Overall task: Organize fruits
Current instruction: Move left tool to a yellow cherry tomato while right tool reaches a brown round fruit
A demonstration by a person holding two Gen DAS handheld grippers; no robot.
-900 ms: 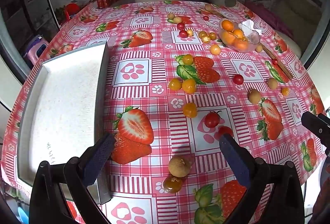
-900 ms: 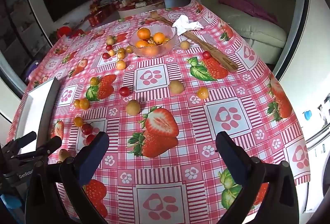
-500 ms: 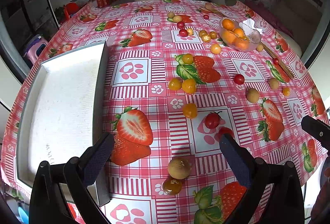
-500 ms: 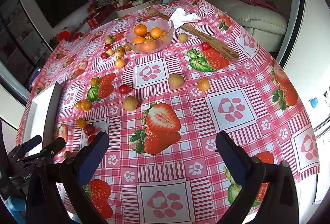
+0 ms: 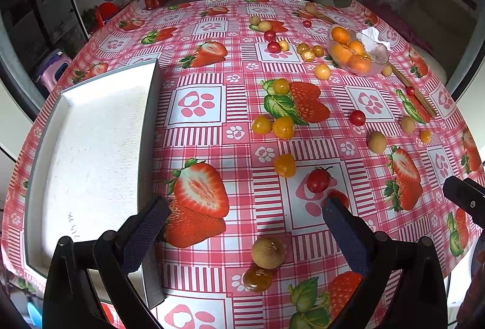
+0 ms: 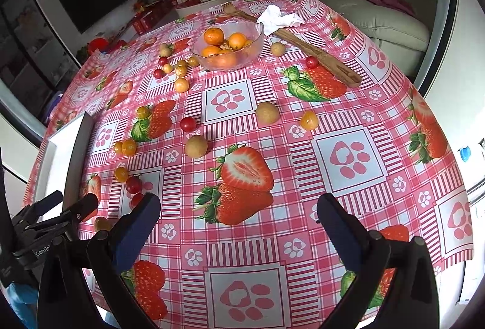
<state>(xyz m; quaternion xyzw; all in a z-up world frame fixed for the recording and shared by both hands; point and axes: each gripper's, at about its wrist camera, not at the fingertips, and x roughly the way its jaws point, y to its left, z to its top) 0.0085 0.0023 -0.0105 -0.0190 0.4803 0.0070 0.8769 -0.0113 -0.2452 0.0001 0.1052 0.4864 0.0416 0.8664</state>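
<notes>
Scanning risks, biggest first: white tray [image 5: 91,153] sits at the table's left edge, so a nudge could tip it off. Glass bowl [image 6: 229,45] of oranges far side. Small round fruits [image 5: 283,127] lie scattered over the cloth and would roll if clipped. Left gripper [image 5: 242,226] and right gripper [image 6: 238,216] both spread wide, empty. Readable: faint scrawl inside tray, "GenRo…" on the left gripper's body.

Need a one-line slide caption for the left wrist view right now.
Open left gripper hovers over a brown longan on the strawberry-print tablecloth, empty white tray alongside, small fruits scattered beyond.
</notes>
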